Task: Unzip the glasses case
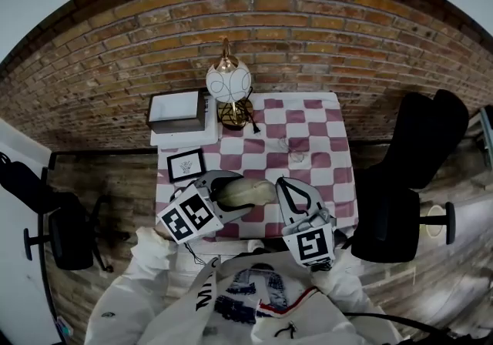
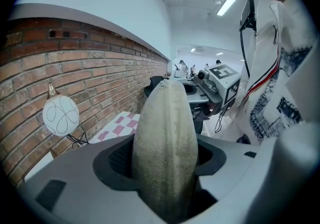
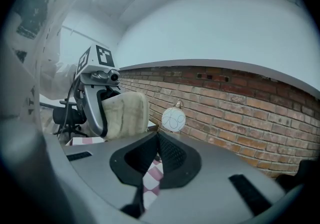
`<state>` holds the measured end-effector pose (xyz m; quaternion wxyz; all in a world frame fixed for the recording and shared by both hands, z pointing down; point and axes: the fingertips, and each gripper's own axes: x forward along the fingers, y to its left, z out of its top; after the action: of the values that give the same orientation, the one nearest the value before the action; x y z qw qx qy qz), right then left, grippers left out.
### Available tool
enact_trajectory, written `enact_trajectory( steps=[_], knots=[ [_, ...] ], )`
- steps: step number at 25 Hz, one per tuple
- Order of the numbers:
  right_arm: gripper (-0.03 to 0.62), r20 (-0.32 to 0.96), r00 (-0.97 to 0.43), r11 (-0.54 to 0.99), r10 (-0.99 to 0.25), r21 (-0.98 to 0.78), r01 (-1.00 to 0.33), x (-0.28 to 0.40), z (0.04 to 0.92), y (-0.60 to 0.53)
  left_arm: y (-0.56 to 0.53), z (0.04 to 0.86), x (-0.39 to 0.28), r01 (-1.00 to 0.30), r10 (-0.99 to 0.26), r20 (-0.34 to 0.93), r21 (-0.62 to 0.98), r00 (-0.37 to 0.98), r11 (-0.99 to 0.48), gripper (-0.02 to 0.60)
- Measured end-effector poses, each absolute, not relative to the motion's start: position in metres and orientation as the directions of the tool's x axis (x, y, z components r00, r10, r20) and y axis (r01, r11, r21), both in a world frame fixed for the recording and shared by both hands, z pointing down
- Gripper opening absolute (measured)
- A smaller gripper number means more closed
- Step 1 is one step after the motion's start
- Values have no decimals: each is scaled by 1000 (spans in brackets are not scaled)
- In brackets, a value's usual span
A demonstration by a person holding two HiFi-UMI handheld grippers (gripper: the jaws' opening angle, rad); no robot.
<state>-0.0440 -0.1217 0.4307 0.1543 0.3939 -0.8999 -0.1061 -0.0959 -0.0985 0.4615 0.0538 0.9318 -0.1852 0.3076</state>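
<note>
We look down on a small table (image 1: 323,143) under a pink and white checked cloth, its far edge against a brick wall (image 1: 308,28). A round white lamp (image 1: 229,82) and a flat box (image 1: 177,108) crowd the far left corner, and a small framed picture (image 1: 186,165) lies along the left edge. From the middle to the right edge we see open cloth. A black chair (image 1: 400,212) stands just off the right edge and another (image 1: 62,236) well off the left. Over the near edge, the left gripper (image 1: 229,188) has its fingers clamped on a tan fabric glasses case (image 2: 165,153), which fills the gap and sticks out beyond them. Just beside it, the right gripper (image 1: 286,185) has its fingers pressed together on nothing, apart from the case.
</note>
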Motion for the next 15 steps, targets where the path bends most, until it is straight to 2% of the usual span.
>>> enact_trajectory(
  steps=[15],
  knots=[
    [15, 203, -602, 627, -772, 399, -669, -42, 434, -132, -108, 473, -95, -385, -313, 628, -23, 713, -923, 291]
  ],
)
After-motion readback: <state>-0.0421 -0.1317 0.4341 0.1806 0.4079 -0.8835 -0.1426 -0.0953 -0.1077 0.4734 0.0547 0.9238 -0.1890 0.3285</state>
